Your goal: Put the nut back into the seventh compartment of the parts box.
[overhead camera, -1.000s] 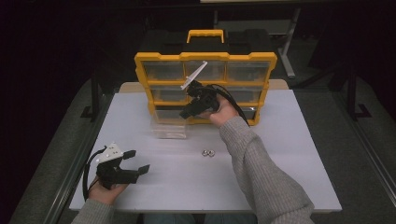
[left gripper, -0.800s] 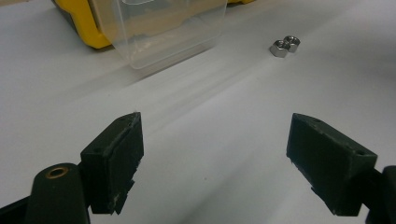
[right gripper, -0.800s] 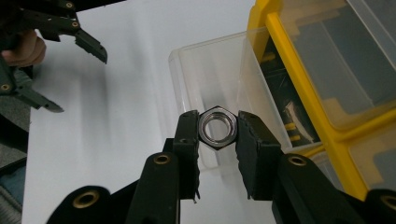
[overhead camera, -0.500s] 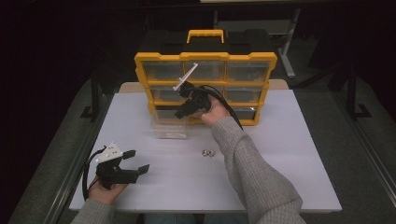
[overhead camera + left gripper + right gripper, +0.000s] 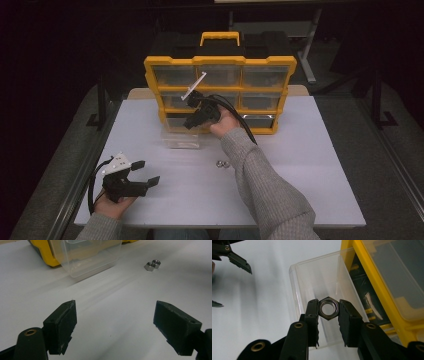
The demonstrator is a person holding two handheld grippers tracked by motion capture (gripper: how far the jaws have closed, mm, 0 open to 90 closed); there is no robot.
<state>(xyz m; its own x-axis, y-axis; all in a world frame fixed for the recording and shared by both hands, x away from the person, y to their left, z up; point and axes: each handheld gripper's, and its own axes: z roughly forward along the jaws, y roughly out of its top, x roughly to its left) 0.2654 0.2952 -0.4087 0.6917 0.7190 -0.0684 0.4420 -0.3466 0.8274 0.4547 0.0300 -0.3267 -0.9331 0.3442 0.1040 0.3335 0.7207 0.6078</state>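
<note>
Jaws first: our right gripper (image 5: 329,308) has its two black jaws clamped on a steel nut (image 5: 328,308), one pad on each side, with the hole facing the camera. In the right gripper view that nut hangs right over the clear plastic drawer (image 5: 312,285), which sits pulled out on the table just in front of the yellow organizer (image 5: 372,277); we can't tell whether the nut touches the drawer floor. From the high view, our right gripper (image 5: 192,122) is down low by the bottom row of the organizer (image 5: 220,60), just above the drawer (image 5: 181,140), with the sleeve running back toward the lower edge. Our left gripper (image 5: 115,317) is a different story: jaws spread wide, nothing between them, just bare white table (image 5: 112,302) underneath. Ahead of it in the left gripper view we see two more nuts (image 5: 152,265) lying side by side, touching, near the drawer (image 5: 87,257). In the high view, the left gripper (image 5: 142,172) sits near the front left corner of the table (image 5: 310,165), well apart from the pair of nuts (image 5: 222,163) in the middle.
</note>
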